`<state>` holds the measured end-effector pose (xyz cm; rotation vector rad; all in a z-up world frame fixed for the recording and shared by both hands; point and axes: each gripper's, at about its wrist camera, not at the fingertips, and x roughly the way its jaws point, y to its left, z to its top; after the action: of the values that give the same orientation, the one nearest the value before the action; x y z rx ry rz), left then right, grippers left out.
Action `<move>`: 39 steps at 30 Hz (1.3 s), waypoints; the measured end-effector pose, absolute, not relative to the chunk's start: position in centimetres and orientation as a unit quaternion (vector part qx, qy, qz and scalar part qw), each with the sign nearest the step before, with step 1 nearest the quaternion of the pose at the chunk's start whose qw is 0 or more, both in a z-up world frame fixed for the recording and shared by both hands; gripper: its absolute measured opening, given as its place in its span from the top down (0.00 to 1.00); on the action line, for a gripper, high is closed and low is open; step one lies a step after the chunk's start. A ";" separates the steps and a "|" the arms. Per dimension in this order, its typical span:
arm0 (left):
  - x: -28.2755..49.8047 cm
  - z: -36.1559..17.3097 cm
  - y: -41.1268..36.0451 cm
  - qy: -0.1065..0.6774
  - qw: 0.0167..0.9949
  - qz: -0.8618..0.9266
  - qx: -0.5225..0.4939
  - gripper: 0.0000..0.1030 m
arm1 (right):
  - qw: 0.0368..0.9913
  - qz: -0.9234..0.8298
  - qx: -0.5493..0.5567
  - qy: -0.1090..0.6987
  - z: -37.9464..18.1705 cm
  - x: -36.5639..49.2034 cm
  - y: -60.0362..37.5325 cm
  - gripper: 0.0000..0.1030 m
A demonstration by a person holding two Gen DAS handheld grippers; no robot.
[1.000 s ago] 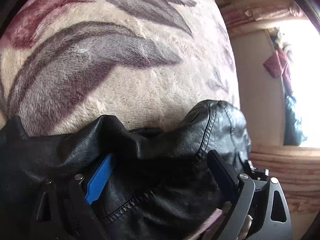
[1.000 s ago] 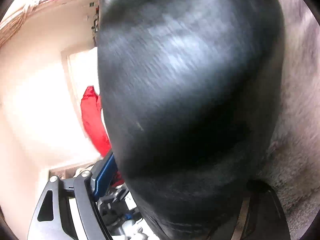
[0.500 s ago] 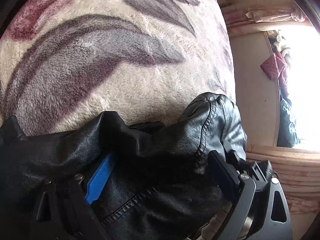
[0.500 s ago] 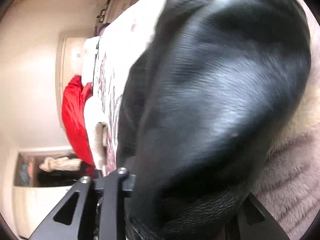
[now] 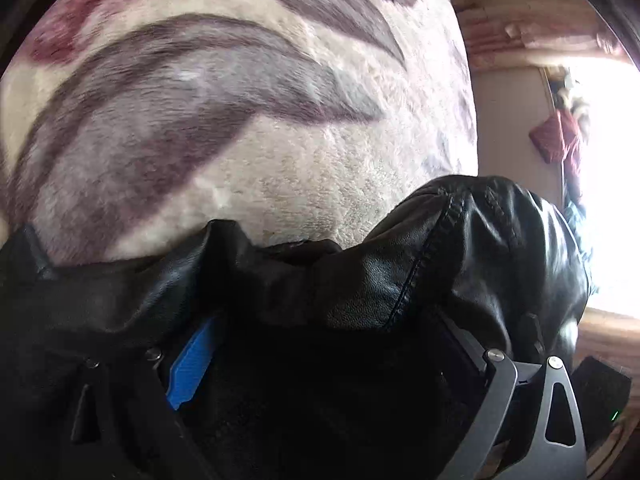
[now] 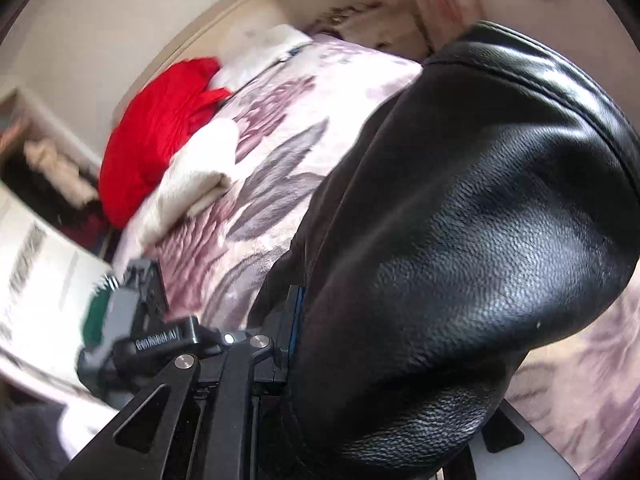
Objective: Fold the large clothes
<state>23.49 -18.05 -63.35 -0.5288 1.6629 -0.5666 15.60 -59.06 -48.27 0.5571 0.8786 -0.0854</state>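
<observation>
Nearest to me, my right gripper (image 6: 380, 380) has just been closing and now pinches a thick fold of the black grained-leather jacket (image 6: 460, 240); the leather fills the narrow gap between the jaws, and only the blue edge of one finger (image 6: 297, 320) shows at 7 o'clock of the bulge. The jacket balloons up from that grip toward 1 o'clock, a stitched seam running over its top.

My left gripper (image 5: 332, 360) stands about as wide as it goes, its jaws having just been opening. The same jacket is heaped between them, and I cannot tell whether the pads press on it. The blue pad (image 5: 192, 368) sits at 8 o'clock and the grey finger frame at 4 o'clock, leather draped over both.

Beyond, the jacket's edge lies on the cream plush blanket with grey and maroon leaves (image 5: 240, 140), which spreads toward 12 o'clock. Farther off in the right view, a folded cream cloth (image 6: 192, 184) and a bright red garment (image 6: 160, 132) rest at 10 o'clock near the headboard.

I judge I am mid-fold: one side gripped and lifted, the other let go. Next I should carry the pinched part across the body of the jacket and lay it flat, and the stiff, bulky leather will need a firm hold and a slow drape
</observation>
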 end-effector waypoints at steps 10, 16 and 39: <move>18.9 -60.7 -5.0 0.700 0.615 -0.198 -0.303 0.05 | 0.901 0.026 -0.154 0.405 -41.9 15.7 -47.4 0.84; 16.5 -56.7 5.3 0.659 0.647 -0.150 -0.353 0.05 | 0.837 0.153 -0.414 0.325 -44.2 9.7 -36.8 0.84; 14.9 -62.4 6.6 0.726 0.605 -0.152 -0.288 0.06 | 0.708 0.301 -0.525 0.364 -49.8 4.4 -22.7 0.32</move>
<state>14.89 6.61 -62.40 -0.6674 1.6805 -0.3514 4.38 -22.70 -49.83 -1.1648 0.8093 0.6679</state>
